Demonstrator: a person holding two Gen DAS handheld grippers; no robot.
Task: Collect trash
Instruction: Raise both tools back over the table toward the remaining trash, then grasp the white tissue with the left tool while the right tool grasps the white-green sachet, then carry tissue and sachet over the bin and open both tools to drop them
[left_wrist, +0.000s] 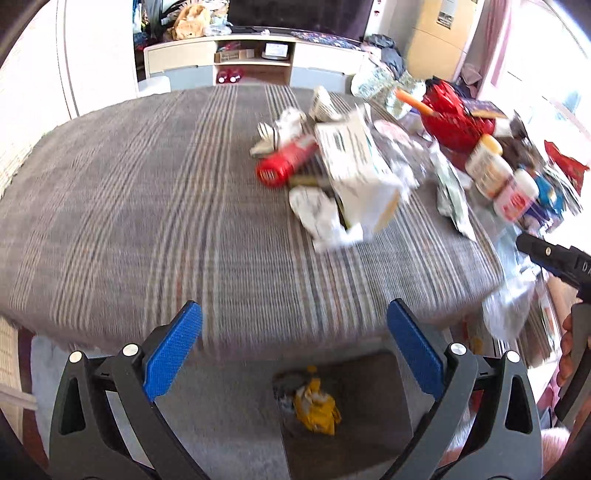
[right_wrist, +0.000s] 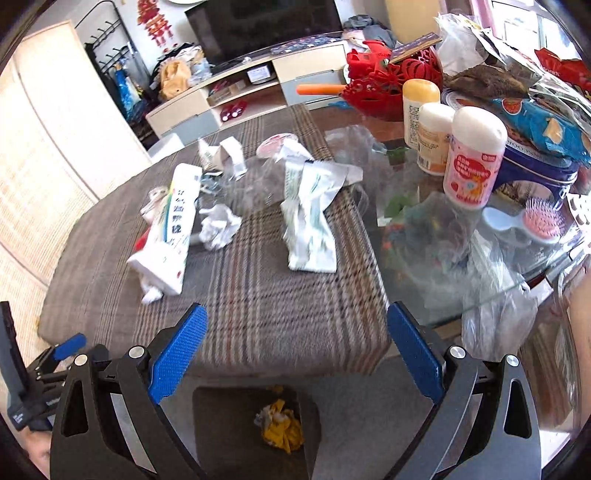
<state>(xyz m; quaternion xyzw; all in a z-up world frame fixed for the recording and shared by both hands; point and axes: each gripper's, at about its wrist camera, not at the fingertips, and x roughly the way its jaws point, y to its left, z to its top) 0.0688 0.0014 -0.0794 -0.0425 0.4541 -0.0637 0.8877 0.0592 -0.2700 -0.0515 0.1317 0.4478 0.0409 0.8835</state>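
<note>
Trash lies on the plaid tablecloth (left_wrist: 147, 206): a white carton (left_wrist: 356, 166), a red tube (left_wrist: 286, 164) and crumpled white paper (left_wrist: 317, 216). In the right wrist view I see the carton (right_wrist: 171, 229), a paper ball (right_wrist: 219, 226) and a torn white wrapper (right_wrist: 310, 210). A dark bin (right_wrist: 314, 435) on the floor holds yellow crumpled trash (right_wrist: 280, 430); it also shows in the left wrist view (left_wrist: 317, 408). My left gripper (left_wrist: 293, 350) is open and empty above the bin at the table edge. My right gripper (right_wrist: 295, 354) is open and empty over the same spot.
Right of the cloth, a glass tabletop (right_wrist: 461, 280) carries white bottles (right_wrist: 472, 158), a red basket (right_wrist: 391, 85), a blue tin (right_wrist: 535, 173), a pink hairbrush (right_wrist: 543, 221) and clear plastic bags (right_wrist: 443, 229). A TV cabinet (left_wrist: 255, 61) stands behind.
</note>
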